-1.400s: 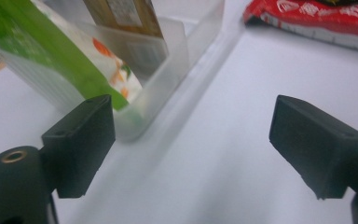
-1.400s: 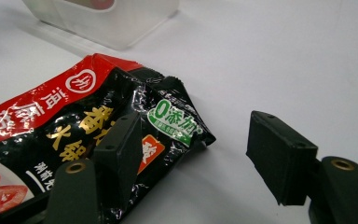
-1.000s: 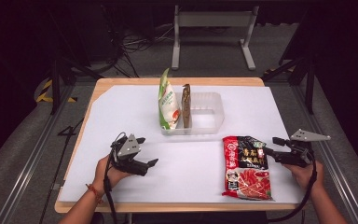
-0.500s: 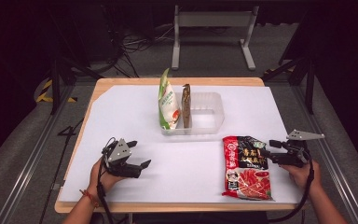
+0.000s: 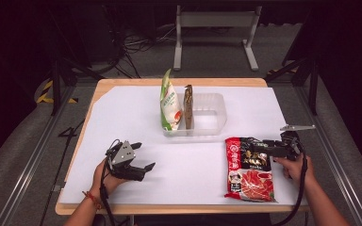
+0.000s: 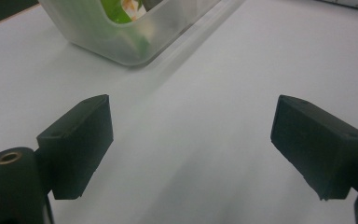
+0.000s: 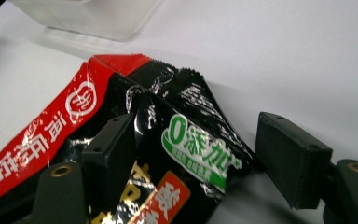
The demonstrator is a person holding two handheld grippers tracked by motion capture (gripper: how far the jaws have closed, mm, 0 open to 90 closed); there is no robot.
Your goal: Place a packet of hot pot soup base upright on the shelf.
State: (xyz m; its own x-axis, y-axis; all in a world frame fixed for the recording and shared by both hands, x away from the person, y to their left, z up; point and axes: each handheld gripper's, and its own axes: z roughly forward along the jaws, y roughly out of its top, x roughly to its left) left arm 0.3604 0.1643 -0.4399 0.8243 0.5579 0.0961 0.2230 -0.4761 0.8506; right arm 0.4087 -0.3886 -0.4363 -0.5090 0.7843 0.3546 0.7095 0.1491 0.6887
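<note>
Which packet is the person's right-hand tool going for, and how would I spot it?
Find the clear plastic tray mid-table. Just in front of it, towards the right, a red and black packet lies flat by the right tool. Unlike the green bag standing upright in the tray, it lies outside it.

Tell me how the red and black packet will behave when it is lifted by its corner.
The packet is probably floppy: its glossy film is already creased and humped between the jaws of the right claw. It may be slippery, since the film shines. Held by one corner it would likely sag and swing, because it lies long and flat on the table.
</note>
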